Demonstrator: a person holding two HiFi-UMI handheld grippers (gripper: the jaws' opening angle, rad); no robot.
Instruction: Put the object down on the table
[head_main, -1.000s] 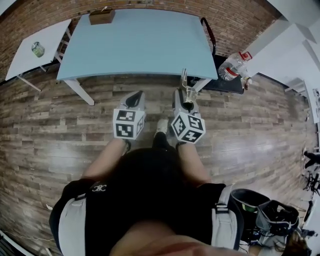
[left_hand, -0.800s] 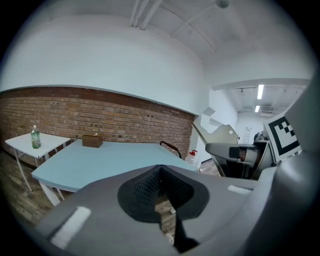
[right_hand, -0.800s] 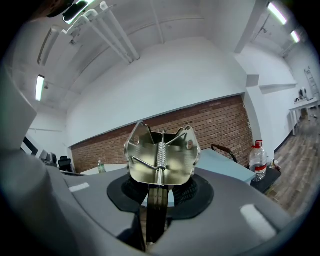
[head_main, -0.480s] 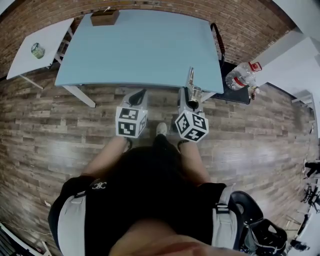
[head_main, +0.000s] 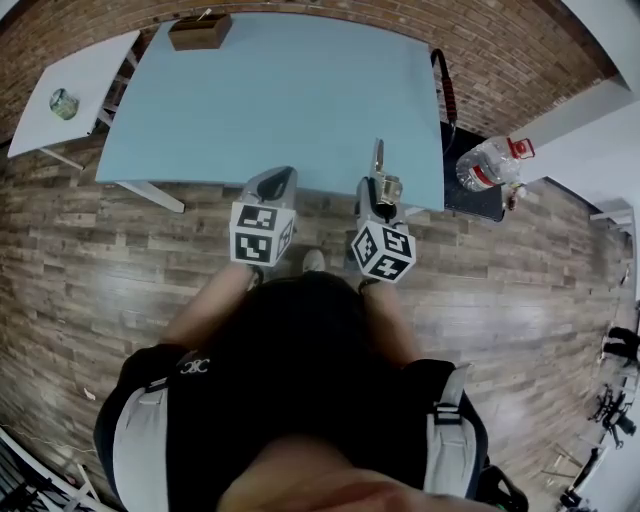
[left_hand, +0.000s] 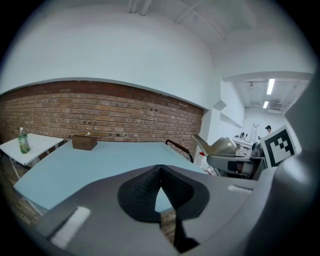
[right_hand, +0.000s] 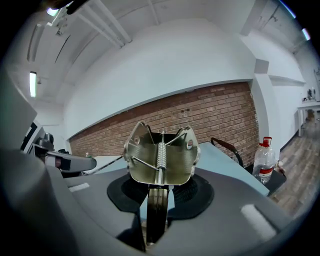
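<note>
right gripper (right_hand: 159, 194) is clamped on the metal spring clip (right_hand: 160, 157) over the near edge of the table (head_main: 280, 90) by its right corner, left gripper (left_hand: 159, 186) pinched closed and empty, so I'd reach further in and lower before releasing

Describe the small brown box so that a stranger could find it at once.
Start at the large light blue table before the brick wall. At its far left corner, next to the wall, stands a small brown box. Unlike the green bottle on the white side table further left, it is dark, low and rectangular.
</note>
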